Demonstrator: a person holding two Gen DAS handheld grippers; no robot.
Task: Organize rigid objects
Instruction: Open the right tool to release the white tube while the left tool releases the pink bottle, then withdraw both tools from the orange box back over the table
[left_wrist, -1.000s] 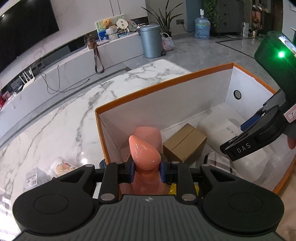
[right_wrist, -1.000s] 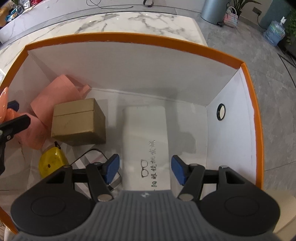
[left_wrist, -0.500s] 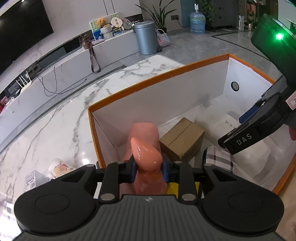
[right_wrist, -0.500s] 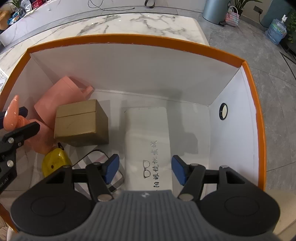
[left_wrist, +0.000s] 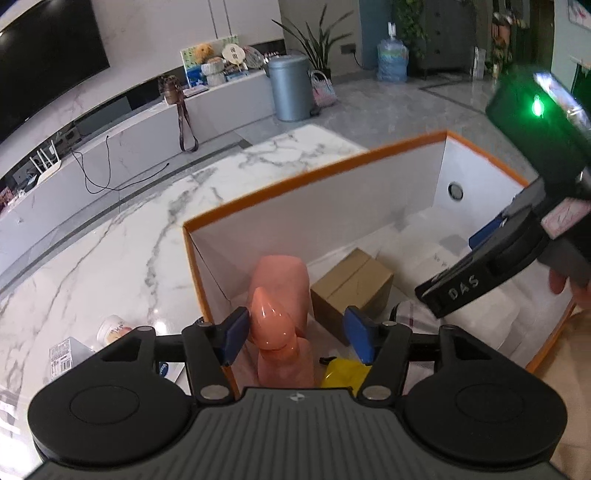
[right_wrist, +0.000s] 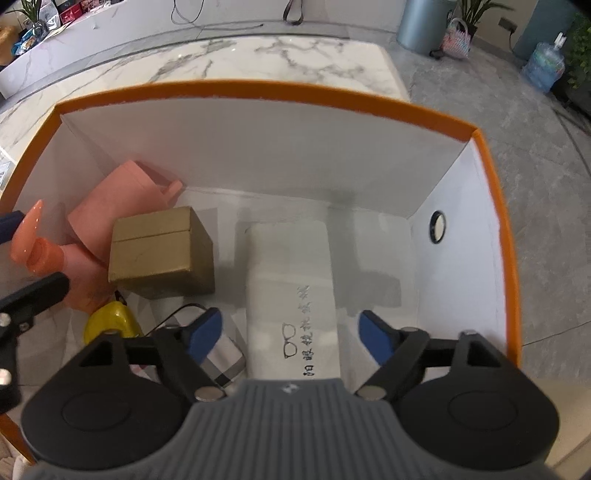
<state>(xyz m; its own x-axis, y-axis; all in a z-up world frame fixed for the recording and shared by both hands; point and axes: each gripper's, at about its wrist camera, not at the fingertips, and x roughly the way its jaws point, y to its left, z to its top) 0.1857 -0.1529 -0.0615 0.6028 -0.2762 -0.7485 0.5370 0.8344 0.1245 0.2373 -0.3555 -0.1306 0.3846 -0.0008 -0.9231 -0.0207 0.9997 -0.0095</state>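
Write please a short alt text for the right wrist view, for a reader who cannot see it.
The right gripper, jaws open after just widening, hangs over a white case printed with a glasses drawing, inside an orange-rimmed white box. Left of the case lie a brown carton, pink bottles, a yellow object and a checked item.

Left gripper (left_wrist: 297, 334): angled downward, jaws just opened, pads apart. Right gripper (right_wrist: 291, 334): pointing steeply down, jaws just widened, nothing gripped between its pads.
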